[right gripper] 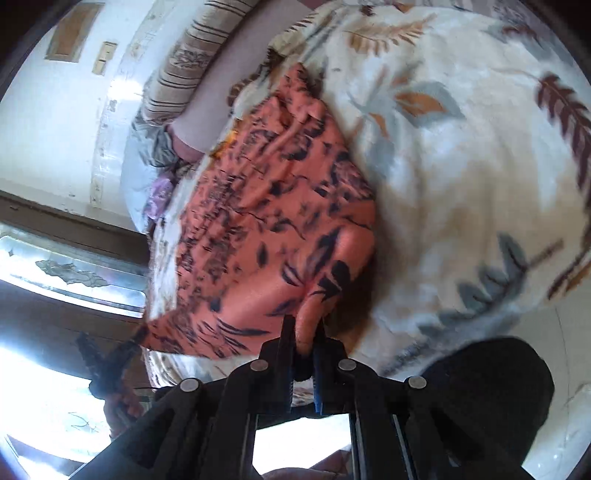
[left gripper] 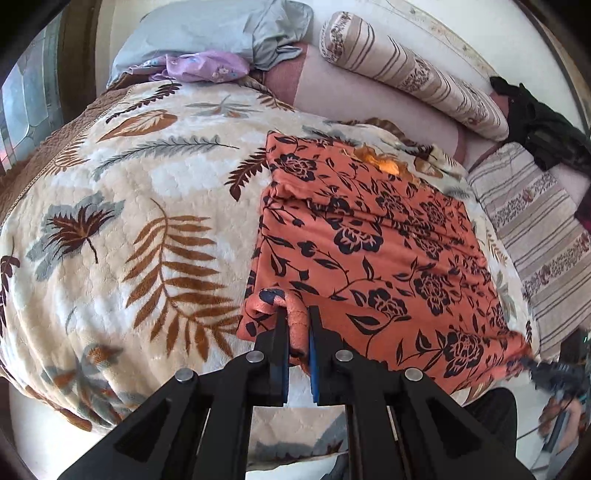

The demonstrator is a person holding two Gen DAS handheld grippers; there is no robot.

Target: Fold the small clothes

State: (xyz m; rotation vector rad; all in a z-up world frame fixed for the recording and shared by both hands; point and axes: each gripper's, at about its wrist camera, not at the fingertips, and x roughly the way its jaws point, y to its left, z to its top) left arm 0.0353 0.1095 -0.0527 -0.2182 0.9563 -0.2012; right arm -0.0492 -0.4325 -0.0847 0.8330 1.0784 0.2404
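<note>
An orange garment [left gripper: 369,243] with a dark flower print lies spread on the leaf-patterned blanket [left gripper: 129,206]. My left gripper [left gripper: 297,314] is shut on the garment's near left corner, where a bunched hem sits between the pads. In the right wrist view the same garment [right gripper: 266,221] looks blurred, and my right gripper [right gripper: 304,326] is shut on a fold at its near edge. The right gripper [left gripper: 543,365] shows small and blurred at the garment's near right corner in the left wrist view. The left gripper [right gripper: 103,362] appears at the lower left of the right wrist view.
Striped bolster pillows [left gripper: 406,70] and a pale blue pillow [left gripper: 221,29] lie at the head of the bed. A lilac cloth [left gripper: 203,66] rests by the blue pillow. Dark clothing [left gripper: 543,133] sits at the far right. A window [right gripper: 74,273] is beside the bed.
</note>
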